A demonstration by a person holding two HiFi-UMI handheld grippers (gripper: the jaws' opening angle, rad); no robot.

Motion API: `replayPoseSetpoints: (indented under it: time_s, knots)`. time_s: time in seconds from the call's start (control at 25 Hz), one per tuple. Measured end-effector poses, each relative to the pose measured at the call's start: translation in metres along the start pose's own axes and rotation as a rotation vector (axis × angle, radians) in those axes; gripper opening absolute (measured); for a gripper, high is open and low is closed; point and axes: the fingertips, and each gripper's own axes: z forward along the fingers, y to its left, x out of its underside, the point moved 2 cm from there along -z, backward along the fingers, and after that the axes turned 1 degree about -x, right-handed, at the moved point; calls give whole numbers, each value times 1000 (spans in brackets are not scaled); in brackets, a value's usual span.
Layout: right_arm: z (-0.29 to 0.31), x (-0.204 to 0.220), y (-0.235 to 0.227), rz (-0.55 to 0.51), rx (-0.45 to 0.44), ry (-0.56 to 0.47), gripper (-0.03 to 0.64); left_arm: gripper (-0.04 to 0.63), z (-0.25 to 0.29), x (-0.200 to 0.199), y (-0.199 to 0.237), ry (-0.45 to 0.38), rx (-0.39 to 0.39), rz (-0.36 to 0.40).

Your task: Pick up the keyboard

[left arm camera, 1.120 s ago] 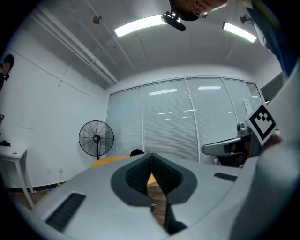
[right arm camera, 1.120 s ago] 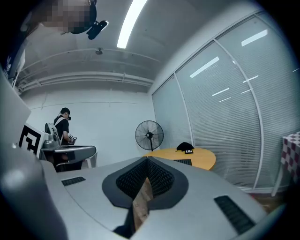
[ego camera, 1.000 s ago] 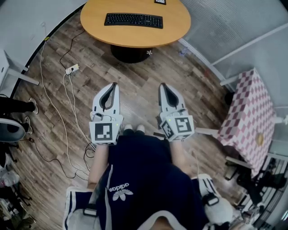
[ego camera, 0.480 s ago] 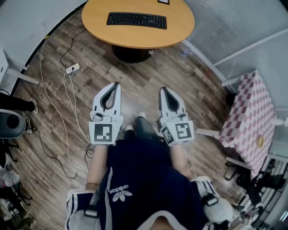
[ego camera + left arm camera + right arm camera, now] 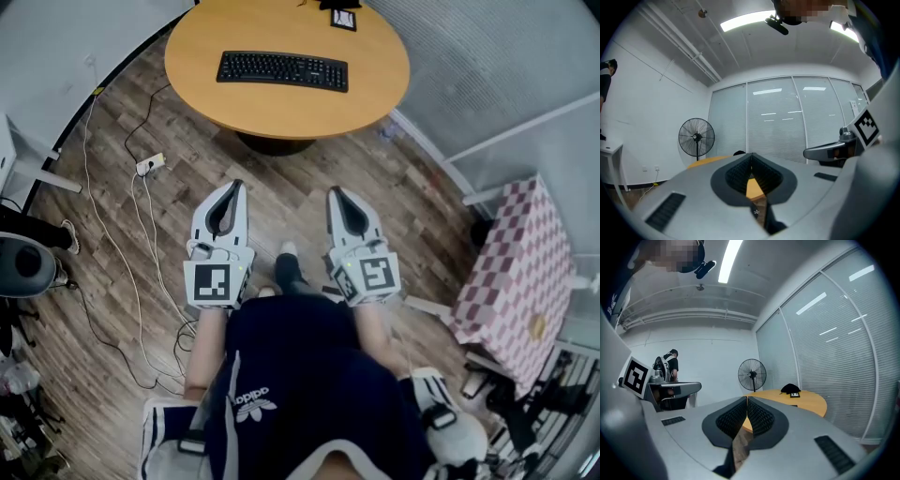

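The flat black keyboard (image 5: 282, 70) lay on the round table (image 5: 281, 117), well ahead of your closed left tongs (image 5: 233, 187) and right tongs (image 5: 335, 193), with open floor (image 5: 281, 183) between.

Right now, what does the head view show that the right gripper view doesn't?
Head view only: the whole keyboard, a power strip on the floor, a checkered table. Right gripper view only: a standing fan and the ceiling light. Both: the round wooden table, the black item on it, and the right gripper, jaws shut.
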Motion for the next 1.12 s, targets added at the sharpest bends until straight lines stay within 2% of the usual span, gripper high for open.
replayPoseSetpoints:
  time_s: [0.16,0.32,0.44,0.76,1.12]
  knots:
    - [34,-12,-32,-13,-25,-9,6,5,40,-4,2,-24,-13,15]
    - [53,-13,-57,-9,-35,-3,6,5,68,-15,1,-58,-40,-23]
    - [62,-12,-72,-3,-34,2,6,5,82,-17,0,-61,-50,-23]
    - [72,-8,-92,31,-30,18,6,5,101,-18,0,-47,-73,-23]
    - [102,-7,-104,49,-25,20,6,5,135,-14,15,-28,-59,-12]
